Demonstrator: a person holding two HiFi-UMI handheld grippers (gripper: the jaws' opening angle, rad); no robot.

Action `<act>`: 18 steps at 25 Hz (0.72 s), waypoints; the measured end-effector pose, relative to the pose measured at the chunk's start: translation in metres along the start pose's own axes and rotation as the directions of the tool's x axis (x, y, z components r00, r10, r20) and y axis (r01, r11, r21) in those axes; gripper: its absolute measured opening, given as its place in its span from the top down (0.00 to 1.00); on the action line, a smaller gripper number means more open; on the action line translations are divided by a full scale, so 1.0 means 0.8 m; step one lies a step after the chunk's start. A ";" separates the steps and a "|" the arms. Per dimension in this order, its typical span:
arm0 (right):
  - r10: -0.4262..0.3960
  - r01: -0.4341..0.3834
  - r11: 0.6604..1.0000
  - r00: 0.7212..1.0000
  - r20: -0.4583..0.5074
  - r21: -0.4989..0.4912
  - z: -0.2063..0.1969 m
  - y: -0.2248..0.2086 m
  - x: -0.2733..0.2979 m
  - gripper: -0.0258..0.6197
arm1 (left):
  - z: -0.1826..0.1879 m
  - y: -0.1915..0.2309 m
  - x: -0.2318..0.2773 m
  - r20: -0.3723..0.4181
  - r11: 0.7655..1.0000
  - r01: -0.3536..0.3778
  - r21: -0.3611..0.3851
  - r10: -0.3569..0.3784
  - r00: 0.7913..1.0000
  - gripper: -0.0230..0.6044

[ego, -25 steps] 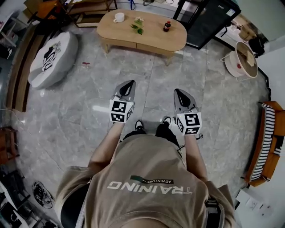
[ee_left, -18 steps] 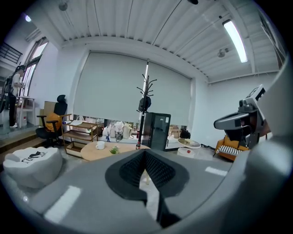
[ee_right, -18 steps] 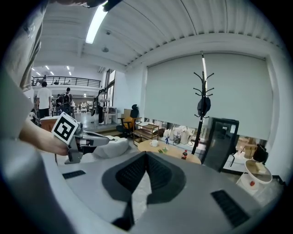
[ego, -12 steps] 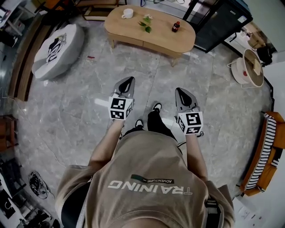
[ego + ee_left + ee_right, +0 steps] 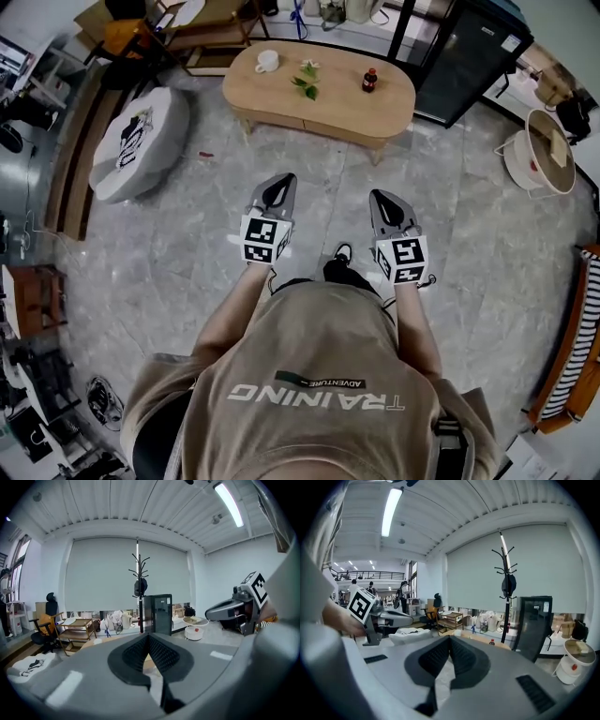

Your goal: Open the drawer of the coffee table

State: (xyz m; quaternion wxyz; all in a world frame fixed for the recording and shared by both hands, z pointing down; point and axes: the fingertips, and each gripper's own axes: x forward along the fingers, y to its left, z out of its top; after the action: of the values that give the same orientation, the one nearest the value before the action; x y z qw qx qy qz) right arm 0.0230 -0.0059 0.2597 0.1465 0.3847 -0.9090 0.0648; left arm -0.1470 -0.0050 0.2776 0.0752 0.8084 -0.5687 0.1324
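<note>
The drawer (image 5: 328,128) sits in the near side of the oval counter (image 5: 281,94), at the top of the head view and well apart from me. It reads as a flat panel of the same pale wood as the top. I can't make out a handle from here, so I judge the grip will be on a lip or an edge. The counter top is smooth and rounded at both ends. It carries a white cup (image 5: 267,61), a leafy green sprig (image 5: 306,82) and a small dark bottle (image 5: 370,80), all set back from the drawer side, so pulling shouldn't disturb them much.

Between it and me lies bare floor (image 5: 187,244), grey, glossy and veined like stone. I hold the left tool (image 5: 277,186) and the right tool (image 5: 384,202) side by side at waist level, pointed toward the counter. This is a carrying posture, not a reach. Both tools are closed up with nothing in them, their ribbed black pads meeting at the tips. A soft round grey pouf (image 5: 141,145) lies off to the left and a black cabinet (image 5: 469,52) stands to the right.
</note>
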 end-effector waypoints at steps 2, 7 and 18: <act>0.012 -0.012 1.000 1.000 0.004 0.008 -0.001 -0.023 0.008 0.95 | 0.012 -0.006 0.022 0.000 1.000 0.001 0.014 -0.001 1.000 0.95; 0.024 -0.025 1.000 0.999 0.041 0.013 0.005 -0.076 0.031 0.95 | 0.026 -0.004 0.063 -0.021 0.999 -0.025 -0.038 0.024 0.999 0.95; 0.062 -0.062 0.996 0.998 -0.001 0.059 -0.021 -0.130 0.083 0.95 | 0.011 0.033 0.102 -0.073 0.993 -0.094 -0.076 0.088 0.993 0.95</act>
State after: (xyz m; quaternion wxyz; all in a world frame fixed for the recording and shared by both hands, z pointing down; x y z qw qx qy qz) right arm 0.0574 -0.1193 0.2974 0.1345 0.3604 -0.9180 0.0968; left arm -0.1450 -0.0896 0.2925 0.1206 0.7729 -0.6068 0.1411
